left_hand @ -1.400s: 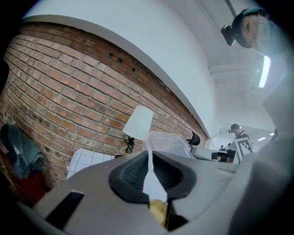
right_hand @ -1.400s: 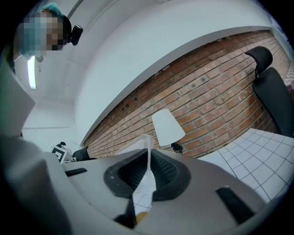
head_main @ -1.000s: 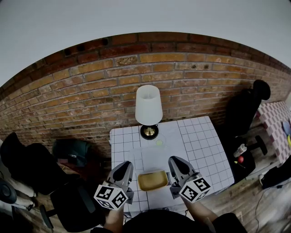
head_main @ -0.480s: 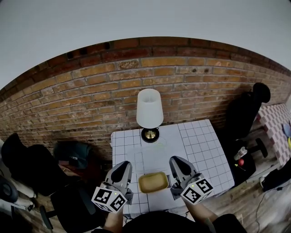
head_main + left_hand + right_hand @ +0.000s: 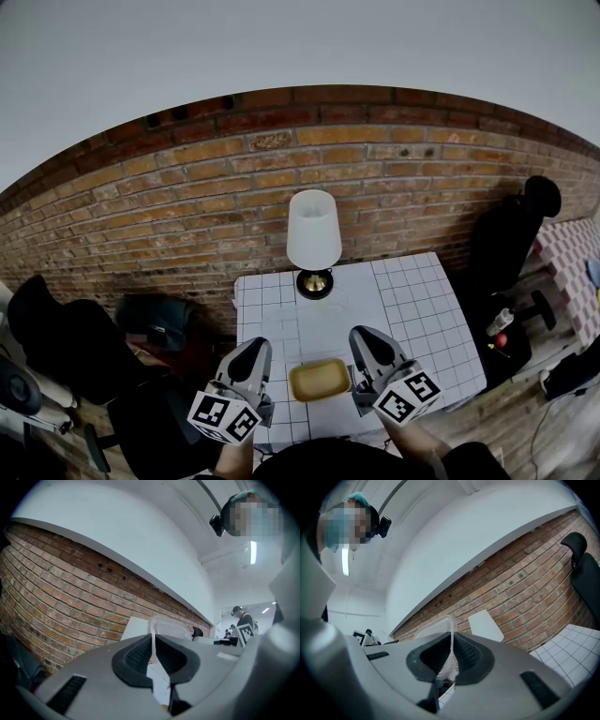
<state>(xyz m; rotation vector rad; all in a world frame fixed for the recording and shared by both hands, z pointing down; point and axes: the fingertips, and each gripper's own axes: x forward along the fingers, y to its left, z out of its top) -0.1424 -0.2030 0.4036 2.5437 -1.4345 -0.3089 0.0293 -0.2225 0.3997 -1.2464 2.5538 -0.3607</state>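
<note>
A clear plastic box (image 5: 319, 380) with yellow contents is held from both sides. Its thin rim is pinched in the almost closed jaws of the left gripper (image 5: 153, 644) and the right gripper (image 5: 452, 644). The box is judged to be raised clear of the tiled table (image 5: 412, 291), over its 6 o'clock edge. A lamp (image 5: 313, 230) is seen at 12 o'clock. The box has not been set on any surface.

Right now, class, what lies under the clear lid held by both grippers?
Under the clear lid, the head view shows a yellow tray on the white tiled table. The tray covers the tiles beneath it, and whether it holds anything cannot be told.
</note>
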